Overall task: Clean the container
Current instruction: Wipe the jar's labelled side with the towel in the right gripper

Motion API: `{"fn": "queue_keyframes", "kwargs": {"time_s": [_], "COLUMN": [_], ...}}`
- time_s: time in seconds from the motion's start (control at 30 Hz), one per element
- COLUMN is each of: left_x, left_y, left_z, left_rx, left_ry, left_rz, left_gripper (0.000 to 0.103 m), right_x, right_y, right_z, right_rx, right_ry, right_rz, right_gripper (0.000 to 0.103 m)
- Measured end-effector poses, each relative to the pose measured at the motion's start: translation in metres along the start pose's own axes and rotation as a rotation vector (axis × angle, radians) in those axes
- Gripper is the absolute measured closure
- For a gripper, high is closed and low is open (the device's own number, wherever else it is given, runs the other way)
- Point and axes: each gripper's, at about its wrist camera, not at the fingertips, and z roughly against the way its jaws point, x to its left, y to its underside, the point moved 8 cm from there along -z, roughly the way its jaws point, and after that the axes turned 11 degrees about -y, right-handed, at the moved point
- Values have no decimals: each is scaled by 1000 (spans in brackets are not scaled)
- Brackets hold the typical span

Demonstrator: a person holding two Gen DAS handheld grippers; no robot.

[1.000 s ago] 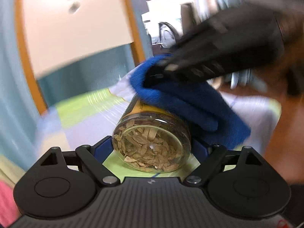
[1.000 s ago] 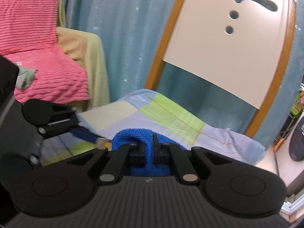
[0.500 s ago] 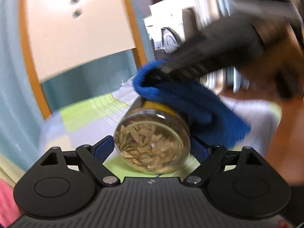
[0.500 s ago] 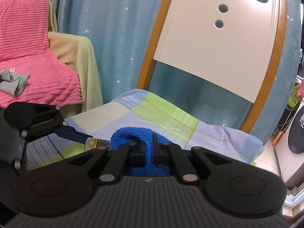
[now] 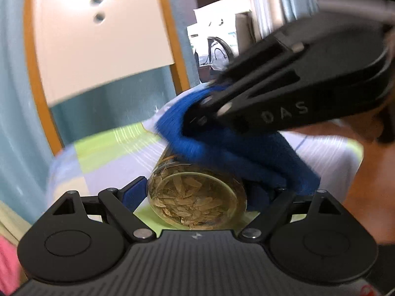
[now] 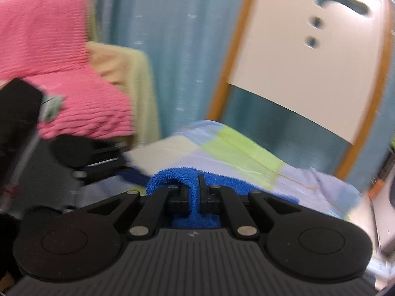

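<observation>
My left claw is clamped on a clear glass jar of dried tan leaves, its round base facing my camera and its body lying tilted away from me above the pastel checked bedcover. The blue pads press the jar's sides. My right claw is pinched tight on a fold of the thick blue terry cloth, which bulges up between and ahead of its fingers. From the left wrist view that cloth is draped over the jar's upper right side, touching the glass, with the right claw reaching in from the upper right. Compared with half a second ago, the right claw has swung closer to my left camera and looms larger, and the cloth has slid further along the jar, covering the yellow band that showed before. Both views are blurred. Beyond stand the white headboard with an orange rim, the blue curtain and a pink ribbed blanket.
</observation>
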Motion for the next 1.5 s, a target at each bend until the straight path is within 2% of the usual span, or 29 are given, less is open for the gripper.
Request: {"fn": "queue_keyframes", "kwargs": {"time_s": [0.1,0.2,0.33,0.47,0.53,0.6,0.7,0.8,0.9,1.0,1.07,1.23,1.4,1.5], "left_x": [-8,-12,-2,20,21,19,11,-2,-15,-22,-19,0,5,2], "left_y": [0,-1,-3,-1,1,0,1,1,4,8,7,7,11,10], "left_z": [3,0,-1,2,3,4,4,7,11,14,17,14,11,12], "left_rx": [-23,-26,3,51,55,52,34,-2,-39,-43,-41,9,37,38], "left_ry": [-41,-47,-10,86,102,95,65,0,-76,-105,-82,6,54,55], "left_rz": [-96,-124,-11,214,229,205,139,-9,-169,-232,-176,57,160,146], "left_gripper": [17,17,15,15,16,16,16,16,16,16,16,14,16,17], "right_x": [-12,-43,-53,-53,-52,-48,-29,-2,-3,-25,-40,-36,-36,-27], "right_y": [1,6,9,10,9,8,4,0,0,3,6,6,7,5], "right_z": [-2,-4,-4,-1,0,1,3,5,4,3,3,2,3,5], "right_rx": [6,7,8,4,5,6,-10,-14,-5,-6,-13,-12,-13,-11], "right_ry": [18,107,125,130,134,132,66,-1,8,57,94,99,103,81], "right_rz": [-17,-95,-129,-135,-141,-145,-135,-59,-43,-100,-151,-129,-145,-140], "right_gripper": [100,100,99,99,99,99,99,99,99,100,100,99,99,99]}}
